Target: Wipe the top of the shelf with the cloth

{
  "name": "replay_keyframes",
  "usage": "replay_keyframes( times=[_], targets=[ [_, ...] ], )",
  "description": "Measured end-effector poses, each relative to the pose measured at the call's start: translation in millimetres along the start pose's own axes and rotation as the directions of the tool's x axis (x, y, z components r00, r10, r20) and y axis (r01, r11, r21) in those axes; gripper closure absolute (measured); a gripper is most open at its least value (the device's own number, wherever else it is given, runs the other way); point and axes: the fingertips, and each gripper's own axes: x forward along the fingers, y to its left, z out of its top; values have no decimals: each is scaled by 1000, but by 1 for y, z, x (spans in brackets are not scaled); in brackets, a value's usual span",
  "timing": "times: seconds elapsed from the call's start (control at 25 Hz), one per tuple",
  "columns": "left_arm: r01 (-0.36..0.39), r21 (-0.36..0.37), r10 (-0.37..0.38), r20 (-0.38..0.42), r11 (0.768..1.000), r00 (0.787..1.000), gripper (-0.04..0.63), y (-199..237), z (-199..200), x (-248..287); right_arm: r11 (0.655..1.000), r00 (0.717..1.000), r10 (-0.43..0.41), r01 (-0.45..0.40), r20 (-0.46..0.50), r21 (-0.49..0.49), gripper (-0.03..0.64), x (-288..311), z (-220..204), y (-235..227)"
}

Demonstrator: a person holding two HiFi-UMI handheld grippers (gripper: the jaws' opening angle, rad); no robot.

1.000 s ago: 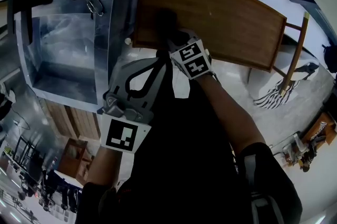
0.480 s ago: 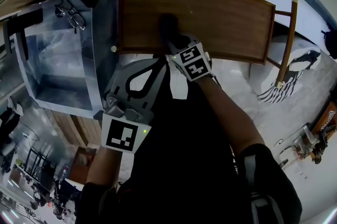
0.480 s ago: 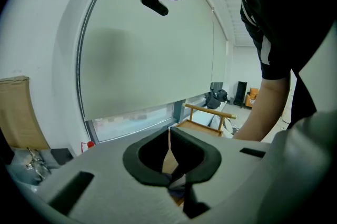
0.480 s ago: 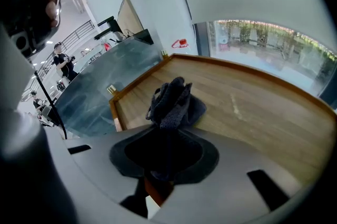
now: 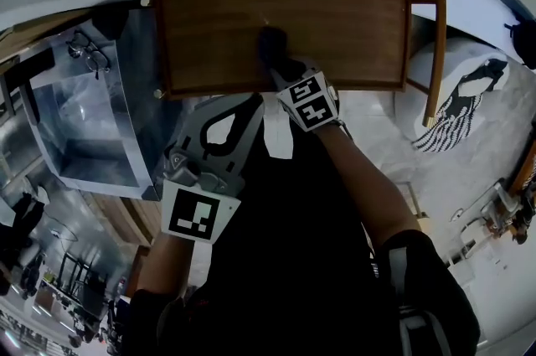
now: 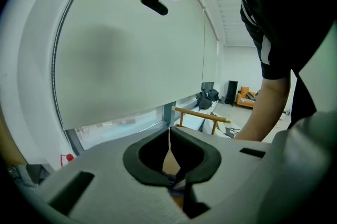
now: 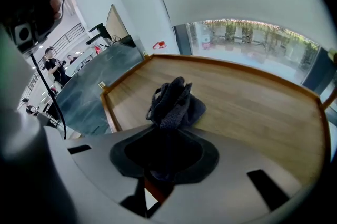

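The left tongs were closed on nothing and held clear of the shelf. The right tongs pinched the one cloth by a bunched fold, and its free end rested near the middle of the wooden top of the single shelf. The cloth looked soft, light and limp — likely to crumple and drag rather than glide flat — so a grip on a thick gathered part seemed the sound hold.
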Motion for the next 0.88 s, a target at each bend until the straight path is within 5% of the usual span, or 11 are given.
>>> replay_keyframes(
  times=[0.88],
  targets=[
    [186, 93, -186, -10, 978, 982, 569, -77, 47, 103, 984, 991, -131, 126, 34, 124, 534, -79, -62, -109]
  ],
)
